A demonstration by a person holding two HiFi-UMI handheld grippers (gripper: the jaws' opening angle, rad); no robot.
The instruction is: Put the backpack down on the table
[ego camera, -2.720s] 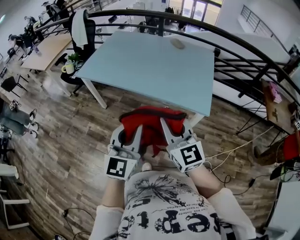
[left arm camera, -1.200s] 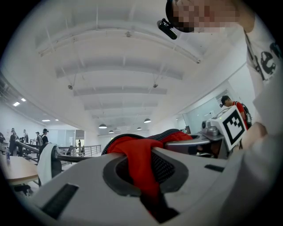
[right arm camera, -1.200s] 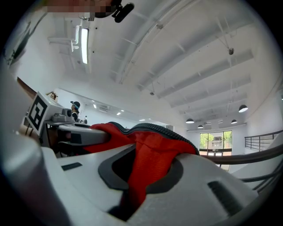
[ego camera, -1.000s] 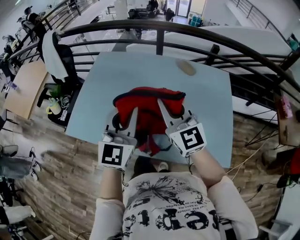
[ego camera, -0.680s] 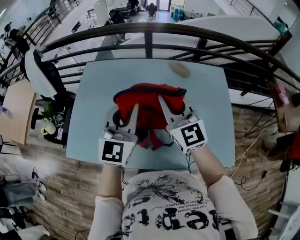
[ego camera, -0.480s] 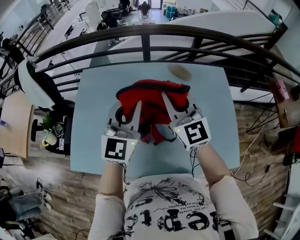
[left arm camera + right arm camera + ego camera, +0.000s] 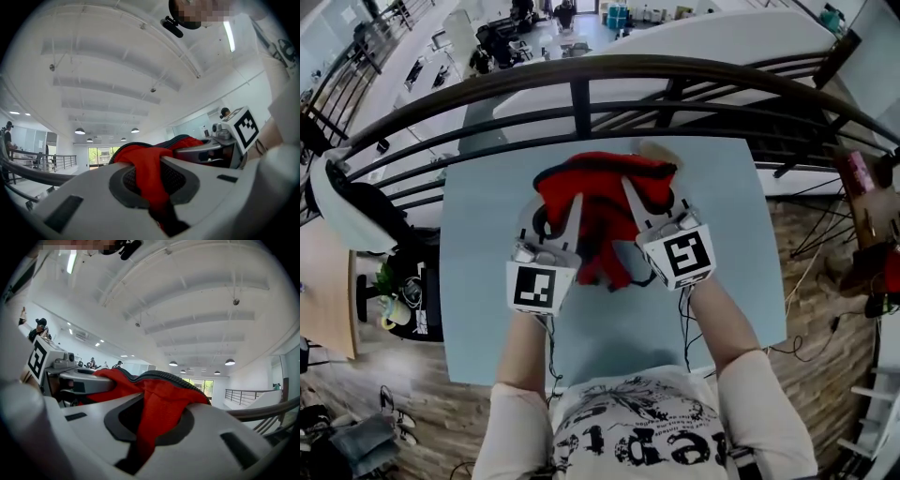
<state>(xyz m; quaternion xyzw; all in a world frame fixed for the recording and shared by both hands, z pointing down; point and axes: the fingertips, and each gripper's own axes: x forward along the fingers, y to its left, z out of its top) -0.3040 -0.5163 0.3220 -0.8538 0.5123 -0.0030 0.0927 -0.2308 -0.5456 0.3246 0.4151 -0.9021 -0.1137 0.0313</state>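
Note:
A red backpack (image 7: 602,202) with a dark zip edge hangs between my two grippers over the pale blue table (image 7: 487,272). My left gripper (image 7: 570,204) is shut on its red fabric (image 7: 149,176), which fills the gap between the jaws in the left gripper view. My right gripper (image 7: 632,192) is shut on the other side of the same fabric (image 7: 157,420). Both grippers point level, away from me, side by side. The bag's underside and whether it touches the table are hidden.
A dark curved railing (image 7: 581,98) runs just beyond the table's far edge. A small tan object (image 7: 658,150) lies on the table behind the backpack. Wood floor (image 7: 384,403) lies at the left, with an office chair (image 7: 347,202) off the table's left side.
I have carried the backpack forward from above the floor to above the table, towards the railing. Both grippers stayed shut on it and moved together.

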